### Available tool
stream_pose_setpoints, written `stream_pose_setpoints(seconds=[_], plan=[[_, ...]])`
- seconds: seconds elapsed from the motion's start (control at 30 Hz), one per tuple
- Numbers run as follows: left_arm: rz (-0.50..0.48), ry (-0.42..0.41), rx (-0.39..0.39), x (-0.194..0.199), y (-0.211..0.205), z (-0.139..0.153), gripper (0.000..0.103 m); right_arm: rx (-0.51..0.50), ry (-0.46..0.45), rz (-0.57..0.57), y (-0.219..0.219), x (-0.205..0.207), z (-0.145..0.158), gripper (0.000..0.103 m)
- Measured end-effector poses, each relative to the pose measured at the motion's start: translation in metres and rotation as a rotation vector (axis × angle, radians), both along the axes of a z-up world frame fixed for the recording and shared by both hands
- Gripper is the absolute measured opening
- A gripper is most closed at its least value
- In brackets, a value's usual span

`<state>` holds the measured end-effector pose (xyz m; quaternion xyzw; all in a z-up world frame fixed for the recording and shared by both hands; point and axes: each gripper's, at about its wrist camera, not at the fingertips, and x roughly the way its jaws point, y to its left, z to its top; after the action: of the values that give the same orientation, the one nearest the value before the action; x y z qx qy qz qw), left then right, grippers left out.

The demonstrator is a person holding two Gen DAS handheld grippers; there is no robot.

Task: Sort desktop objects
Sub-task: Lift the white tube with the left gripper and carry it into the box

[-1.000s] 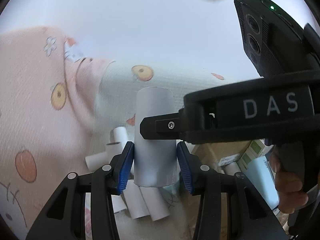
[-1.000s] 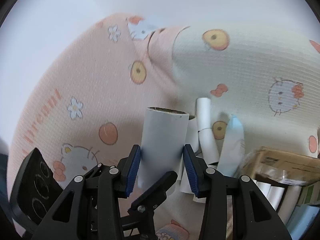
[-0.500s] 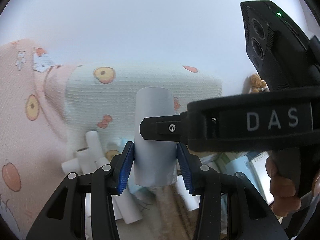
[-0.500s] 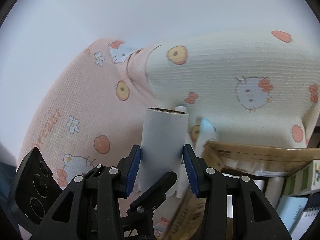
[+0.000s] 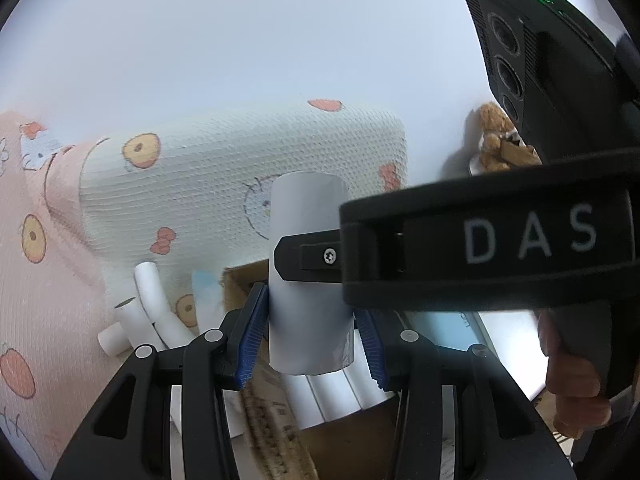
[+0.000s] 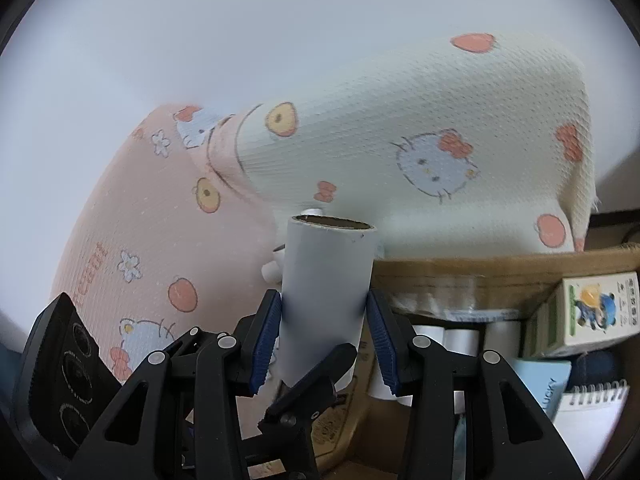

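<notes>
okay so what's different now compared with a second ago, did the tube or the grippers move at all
Both grippers carried the white tube sideways: the cardboard box with rolls inside has slid in beneath it, and the loose pipes have drifted off to the left. A small plush toy has come into the left view. Unchanged: the left gripper and right gripper stay clamped on the tube, held upright.
</notes>
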<state>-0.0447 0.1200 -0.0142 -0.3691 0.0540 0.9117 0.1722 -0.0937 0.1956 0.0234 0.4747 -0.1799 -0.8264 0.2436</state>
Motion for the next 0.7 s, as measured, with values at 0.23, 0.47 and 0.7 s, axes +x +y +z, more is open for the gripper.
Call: stream_pose_setpoints(seconds=[0.23,0.47,0.7], plan=[[-0.003,-0.17,0.021,-0.019,0.021,-0.022,0.048,0.022,-0.095,-0.039,0.019,-0.013,-0.018,0.042],[0.006,-0.35,0.083,-0.032,0.027,-0.044,0.047,0.011,-0.194,-0.05,0.038,-0.02,-0.04,0.042],[0.038,-0.507,0.148,-0.038,0.027,-0.058,0.047,0.089,-0.216,-0.001,0.038,-0.018,-0.049,0.042]])
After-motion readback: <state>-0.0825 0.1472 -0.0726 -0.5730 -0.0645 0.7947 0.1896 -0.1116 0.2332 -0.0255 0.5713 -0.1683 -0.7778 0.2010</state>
